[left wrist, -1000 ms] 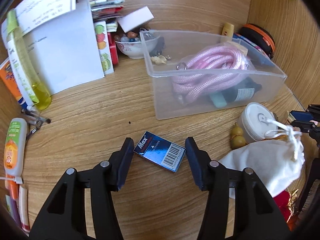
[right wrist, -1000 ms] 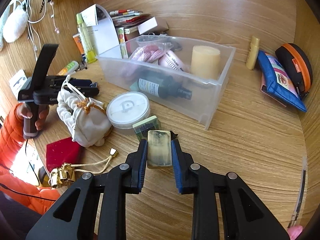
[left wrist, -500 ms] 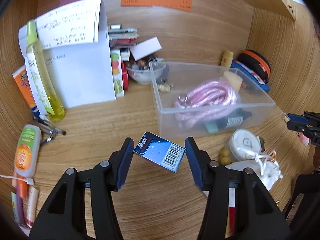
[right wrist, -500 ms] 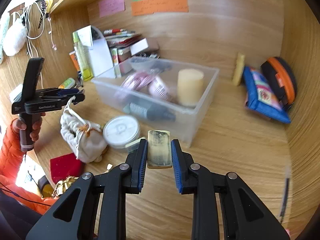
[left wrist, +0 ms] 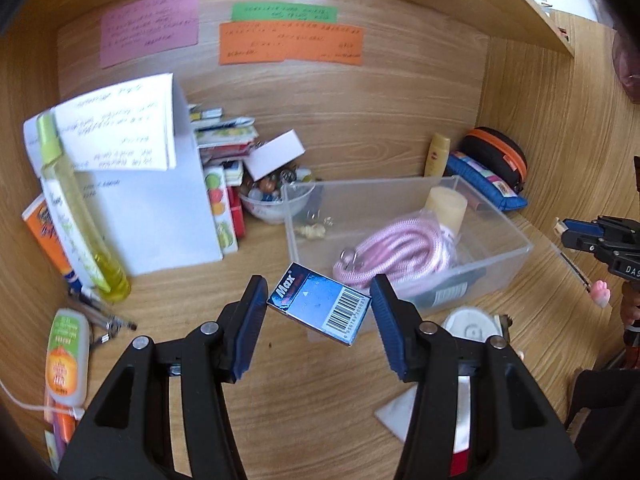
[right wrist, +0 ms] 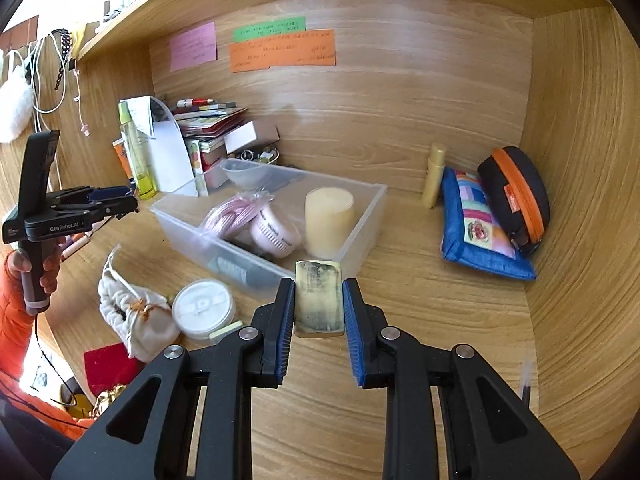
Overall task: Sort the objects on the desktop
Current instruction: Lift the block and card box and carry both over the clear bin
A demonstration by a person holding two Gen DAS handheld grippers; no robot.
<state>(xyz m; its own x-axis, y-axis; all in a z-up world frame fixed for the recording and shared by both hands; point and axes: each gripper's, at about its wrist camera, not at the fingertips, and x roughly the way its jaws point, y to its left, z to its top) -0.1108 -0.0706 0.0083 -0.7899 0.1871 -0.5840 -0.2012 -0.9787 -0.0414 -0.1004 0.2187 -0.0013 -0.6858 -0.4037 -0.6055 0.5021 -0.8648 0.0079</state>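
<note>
Your left tool (left wrist: 318, 306) holds the small blue cardboard staple box (left wrist: 319, 308) by its corners above the desk (left wrist: 320, 400), before the clear plastic bin (left wrist: 516, 258); it looks light and crushable, so squeeze gently. Your right tool (right wrist: 318, 306) is clamped narrow on the flat yellowish rectangular block (right wrist: 319, 298), which seems stiff, gripped squarely on its long edges.

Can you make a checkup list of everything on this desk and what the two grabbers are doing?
Surface: wooden desk, in a wooden alcove.
Job's things: blue box; yellowish block; clear bin holding pink rope, a cream cylinder.
Clutter: white pouch, round white lid, blue pencil case, black-and-orange case, yellow bottle, bowl of beads.
Grippers: left gripper shut on the blue box, off the desk; right gripper shut on the yellowish block.
Cables: white cords hanging on the left wall.
Surroundings: paper notes on the back wall; orange sleeve.
</note>
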